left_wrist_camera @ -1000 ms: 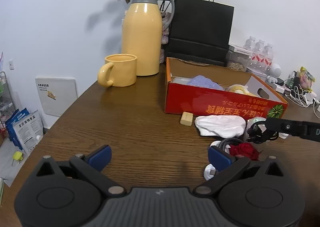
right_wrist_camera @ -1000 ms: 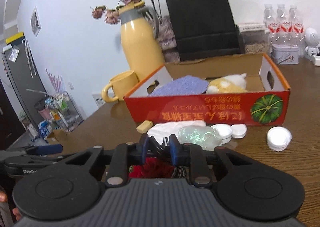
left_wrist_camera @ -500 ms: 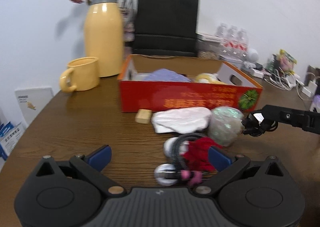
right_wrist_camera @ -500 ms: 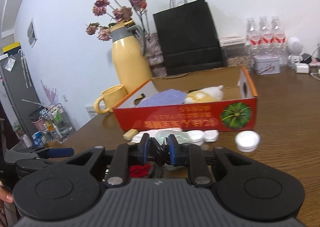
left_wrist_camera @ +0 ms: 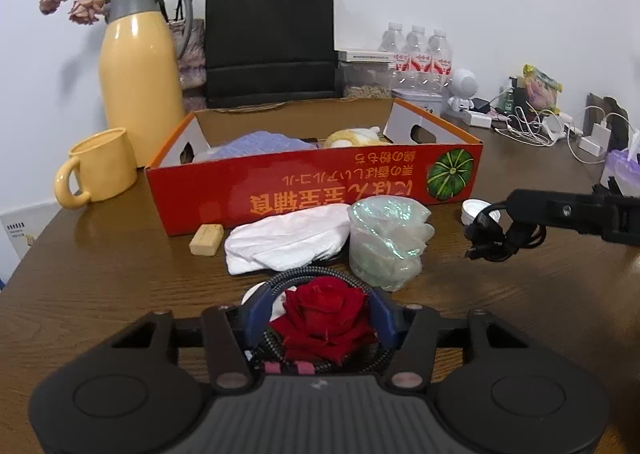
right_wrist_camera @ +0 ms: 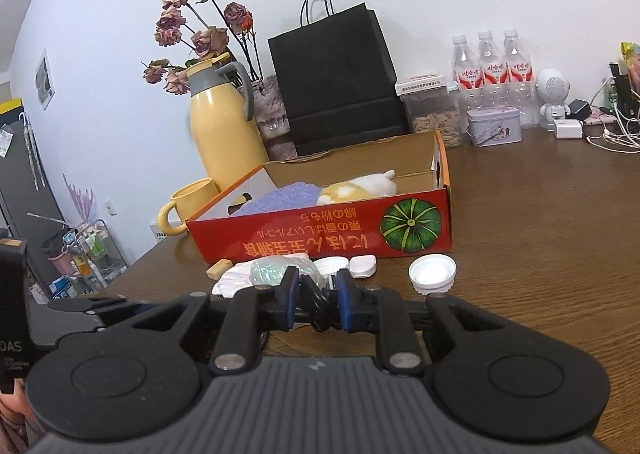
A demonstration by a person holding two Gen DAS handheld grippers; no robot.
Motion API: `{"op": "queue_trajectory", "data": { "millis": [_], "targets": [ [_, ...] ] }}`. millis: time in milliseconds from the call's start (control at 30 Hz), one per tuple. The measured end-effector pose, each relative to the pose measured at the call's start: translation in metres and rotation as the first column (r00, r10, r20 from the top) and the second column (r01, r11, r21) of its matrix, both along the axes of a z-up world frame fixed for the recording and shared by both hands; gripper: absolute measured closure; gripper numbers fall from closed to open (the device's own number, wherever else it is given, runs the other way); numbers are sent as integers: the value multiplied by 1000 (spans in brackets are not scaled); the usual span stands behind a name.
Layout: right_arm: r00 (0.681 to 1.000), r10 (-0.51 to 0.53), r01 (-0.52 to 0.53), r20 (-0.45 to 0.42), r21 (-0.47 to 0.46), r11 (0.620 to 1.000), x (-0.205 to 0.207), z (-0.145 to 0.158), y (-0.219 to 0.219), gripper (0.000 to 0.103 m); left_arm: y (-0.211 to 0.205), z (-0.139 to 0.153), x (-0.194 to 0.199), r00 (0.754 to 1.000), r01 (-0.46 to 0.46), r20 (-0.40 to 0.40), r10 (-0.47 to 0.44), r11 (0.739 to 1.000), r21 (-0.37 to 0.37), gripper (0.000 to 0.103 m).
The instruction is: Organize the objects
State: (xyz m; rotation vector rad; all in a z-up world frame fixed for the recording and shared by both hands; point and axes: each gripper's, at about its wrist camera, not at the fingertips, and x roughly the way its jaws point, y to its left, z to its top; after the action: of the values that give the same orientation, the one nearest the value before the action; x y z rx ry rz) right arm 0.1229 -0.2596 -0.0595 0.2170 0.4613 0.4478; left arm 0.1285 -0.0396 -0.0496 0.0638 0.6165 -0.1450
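My left gripper (left_wrist_camera: 318, 312) is shut on a red rose (left_wrist_camera: 324, 318) that rests on a coiled braided cable (left_wrist_camera: 280, 350) on the wooden table. My right gripper (right_wrist_camera: 318, 296) is shut on a bundled black cable (right_wrist_camera: 318, 304); in the left wrist view it (left_wrist_camera: 494, 232) hangs above the table at the right. The red cardboard box (left_wrist_camera: 320, 190) holds a purple cloth (left_wrist_camera: 260, 144) and a yellow plush (left_wrist_camera: 356, 136). In front of it lie a white cloth (left_wrist_camera: 288, 238), a crumpled clear bag (left_wrist_camera: 386, 242) and a small wooden block (left_wrist_camera: 206, 239).
A yellow mug (left_wrist_camera: 98, 168) and a yellow jug (left_wrist_camera: 140, 78) stand left of the box. A black paper bag (left_wrist_camera: 270, 38), water bottles (left_wrist_camera: 416, 54) and chargers (left_wrist_camera: 552, 126) line the back. White lids (right_wrist_camera: 432, 274) lie before the box.
My left gripper has swung right and closed on the red rose. My right gripper has lifted and carried the black cable further right.
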Motion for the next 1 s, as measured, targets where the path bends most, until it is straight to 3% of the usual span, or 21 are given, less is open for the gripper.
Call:
{"op": "queue_trajectory", "data": {
  "millis": [100, 167, 700, 1000],
  "targets": [
    [1000, 4, -4, -1, -3, 1000, 0, -2, 2, 82, 4, 2, -2, 1000, -4, 0, 4, 999, -34, 75],
    [1000, 7, -7, 0, -5, 1000, 0, -3, 3, 82, 5, 4, -4, 1000, -3, 8, 3, 999, -37, 78],
    [999, 8, -8, 35, -12, 1000, -2, 6, 4, 82, 16, 40, -18, 993, -10, 115, 18, 997, -70, 82],
    [996, 6, -4, 89, -23, 1000, 9, 25, 12, 82, 25, 63, -1, 984, -34, 169, 51, 994, -100, 82]
  ]
}}
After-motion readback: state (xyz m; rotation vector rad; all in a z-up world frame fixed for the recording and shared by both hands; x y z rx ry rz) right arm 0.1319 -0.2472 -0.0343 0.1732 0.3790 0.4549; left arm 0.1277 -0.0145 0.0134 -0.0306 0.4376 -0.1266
